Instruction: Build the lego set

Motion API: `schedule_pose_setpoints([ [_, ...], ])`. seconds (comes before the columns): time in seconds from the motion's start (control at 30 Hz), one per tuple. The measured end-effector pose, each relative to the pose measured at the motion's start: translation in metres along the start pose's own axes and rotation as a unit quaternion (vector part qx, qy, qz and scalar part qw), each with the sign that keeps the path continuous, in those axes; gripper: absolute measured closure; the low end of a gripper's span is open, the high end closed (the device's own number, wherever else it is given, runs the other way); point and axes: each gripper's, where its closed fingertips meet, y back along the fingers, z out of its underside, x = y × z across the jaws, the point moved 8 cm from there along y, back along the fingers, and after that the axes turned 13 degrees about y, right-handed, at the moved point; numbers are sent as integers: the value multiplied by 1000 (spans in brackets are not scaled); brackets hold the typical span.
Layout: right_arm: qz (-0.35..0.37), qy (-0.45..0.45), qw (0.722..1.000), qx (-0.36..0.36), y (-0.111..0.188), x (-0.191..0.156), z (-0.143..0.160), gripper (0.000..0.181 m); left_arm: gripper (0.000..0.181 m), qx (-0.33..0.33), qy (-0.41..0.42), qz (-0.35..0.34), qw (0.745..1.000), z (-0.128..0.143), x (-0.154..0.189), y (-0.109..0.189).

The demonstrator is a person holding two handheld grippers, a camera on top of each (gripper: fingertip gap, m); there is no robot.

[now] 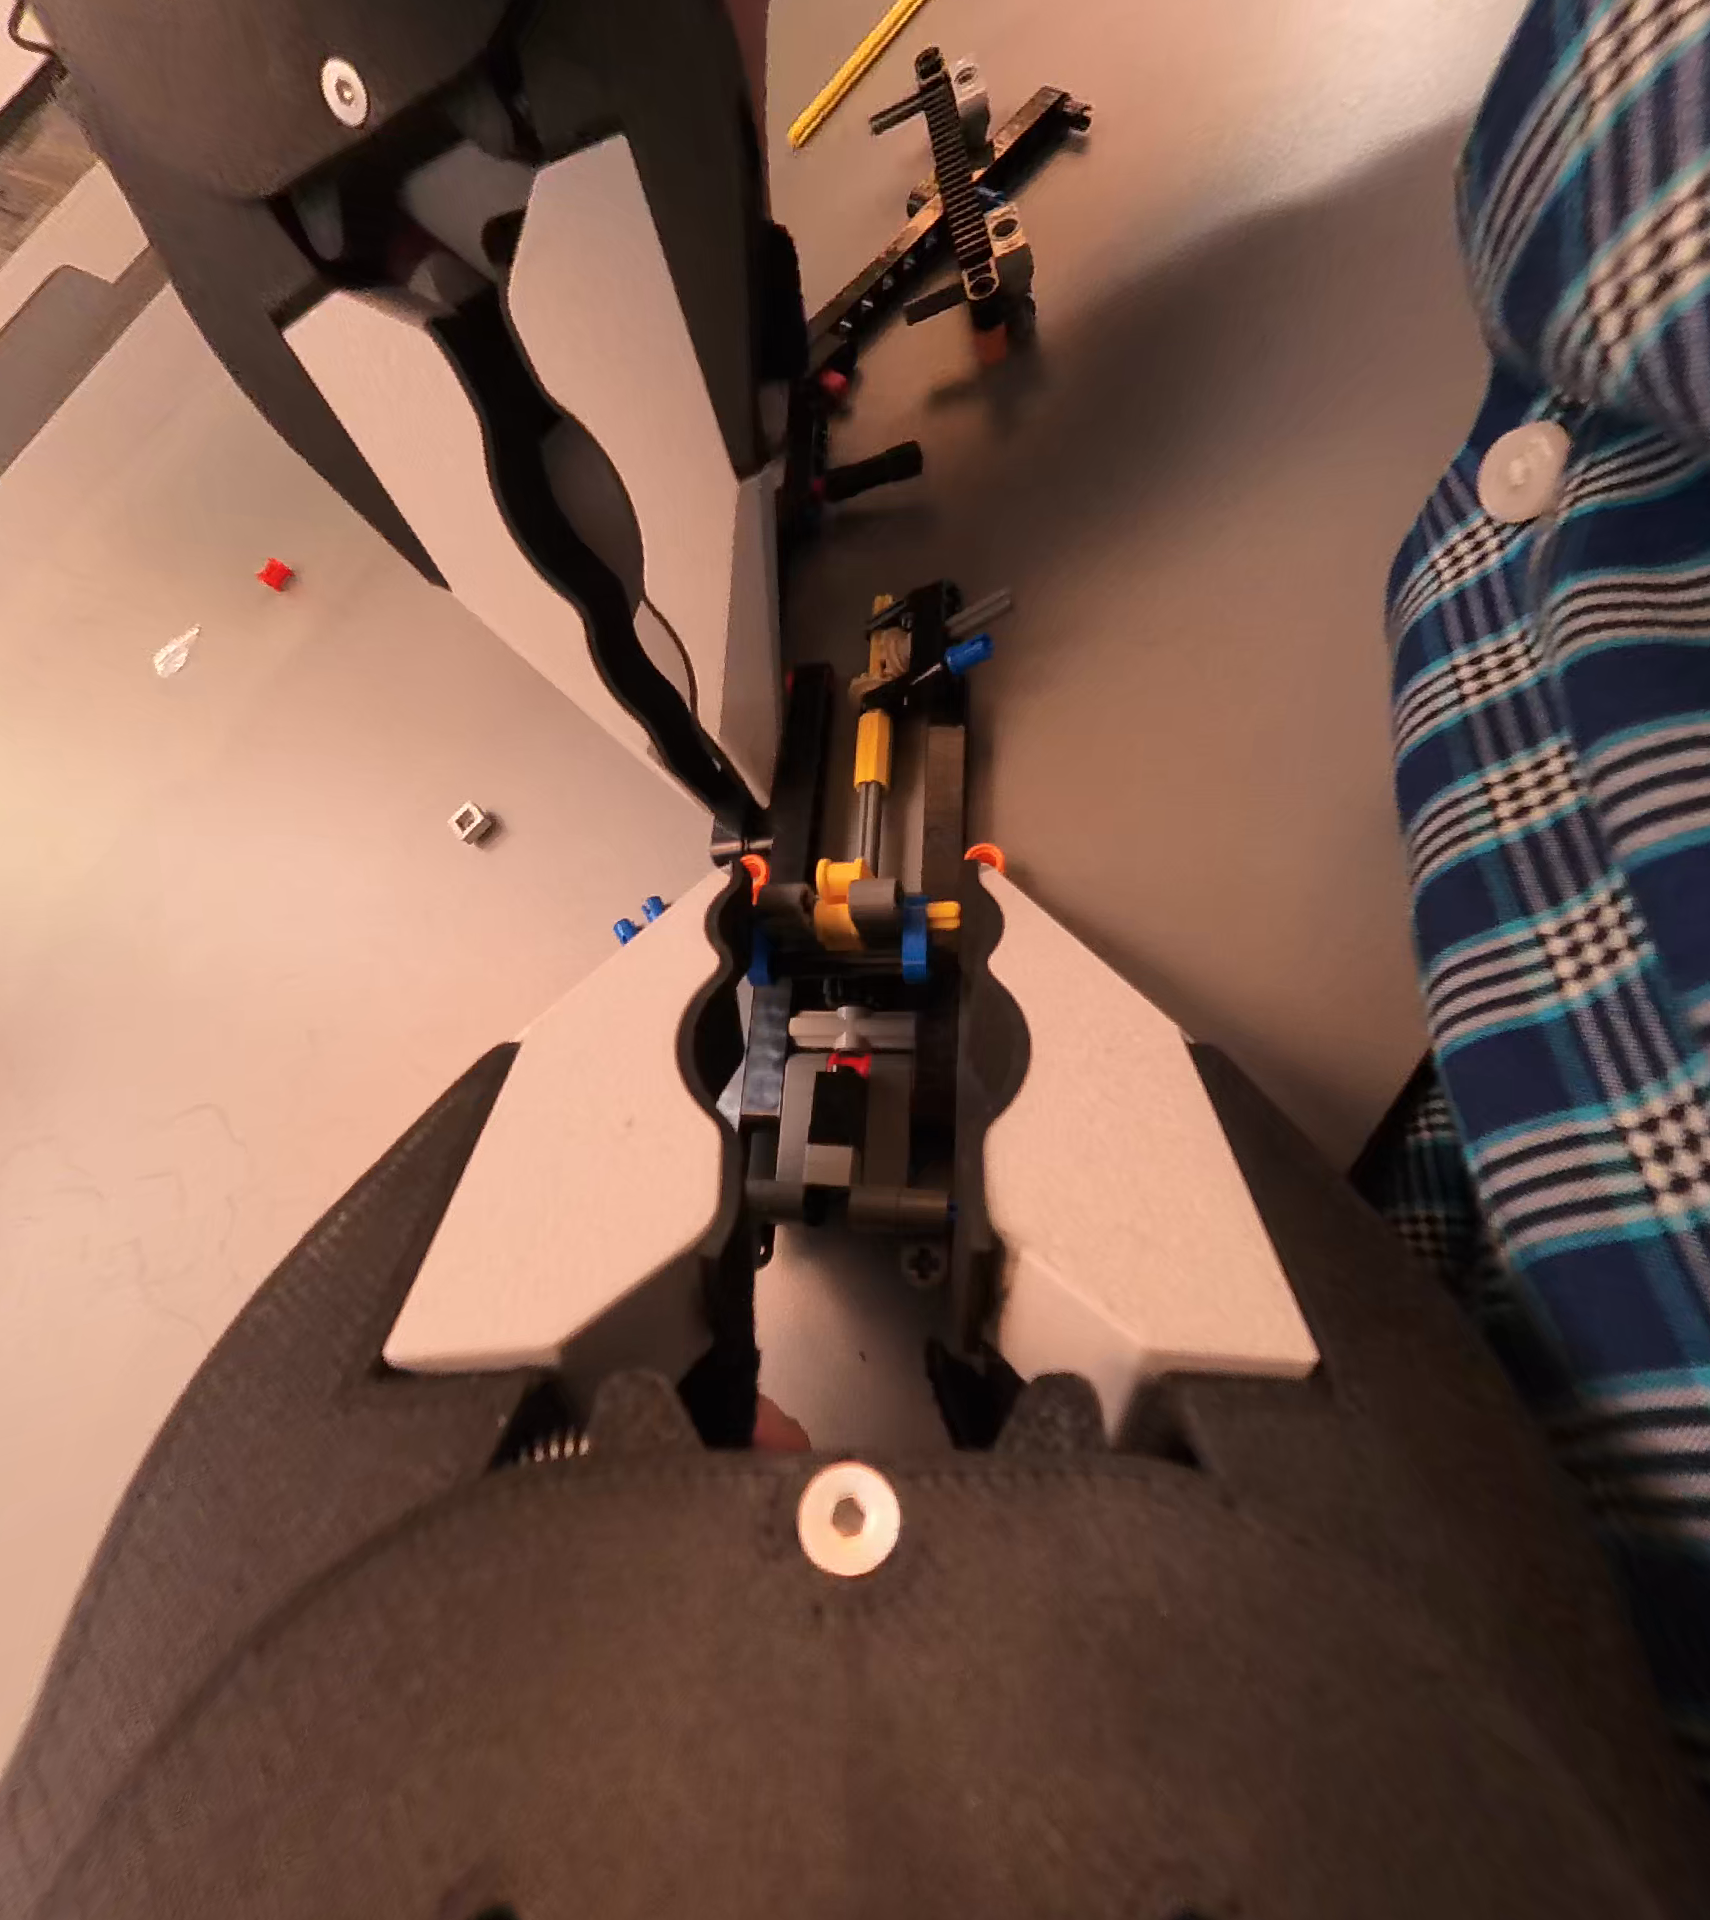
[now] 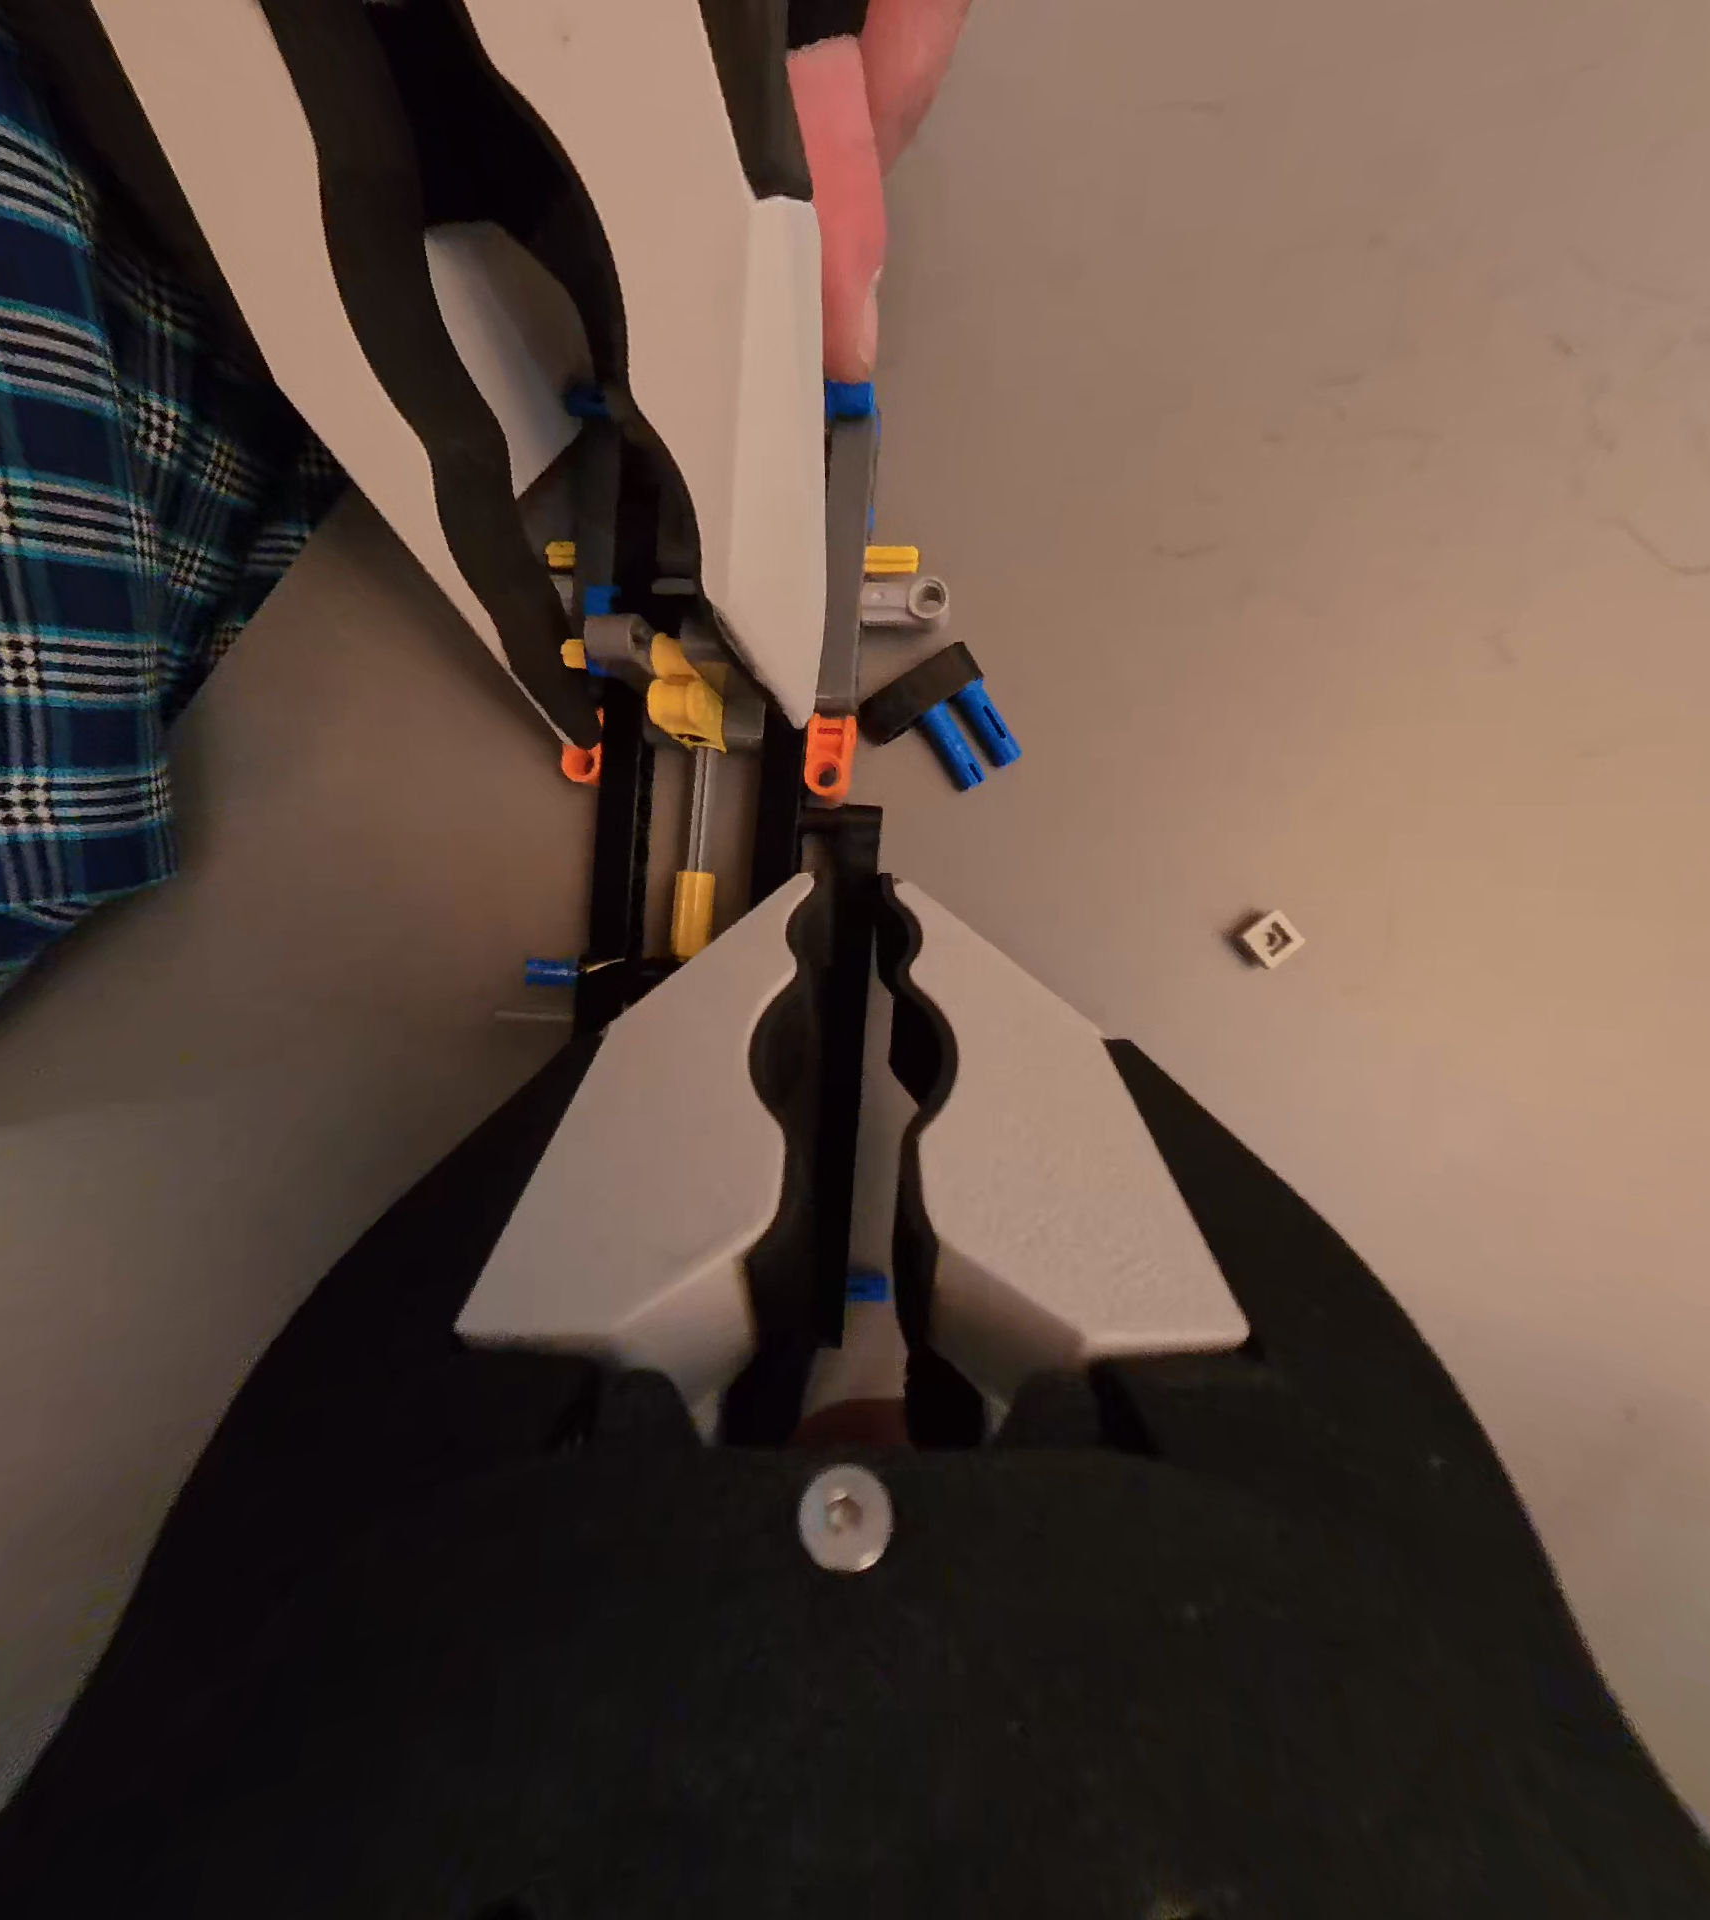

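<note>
While both tools meet over the desk, the lego assembly sits clamped between the two fingers of the left hand-held gripper, its black side beams pressed against the wavy inner pads.

- Lego assembly: black beam frame; yellow cylinder with grey rod down the middle; yellow and grey connectors, blue pins and orange bushes level with the left fingertips.
- Right hand-held gripper: nearly closed, fingers narrow, gripping a black beam that runs along its pads and projects past the tips towards the assembly, just beside an orange connector. A blue pin shows near the beam's rear end.
- Bare fingertip: alongside the left tool's outer finger, touching a blue pin on top of a grey beam.
- Black piece with two blue pins: just right of the orange connector.
- Second black and grey lego build: on the desk well beyond the left tool; yellow rod near it.
- Loose pieces left of the left tool: red piece, clear piece, small grey square piece.
- Plaid blue shirt: right of the left tool.
</note>
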Motion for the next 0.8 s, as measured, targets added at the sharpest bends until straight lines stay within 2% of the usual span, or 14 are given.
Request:
schedule_pose_setpoints([
  [0.37,-8,56,998,2,-1,0,1,179,142,0,0,0,1000,0,0,0],
  [0.63,27,110,993,-17,0,-5,-3,177,142,-1,7,3,1000,0,0,-1],
  [0.8,11,87,996,-21,-1,-4,-4,177,142,-2,8,5,1000,1,0,-1],
])
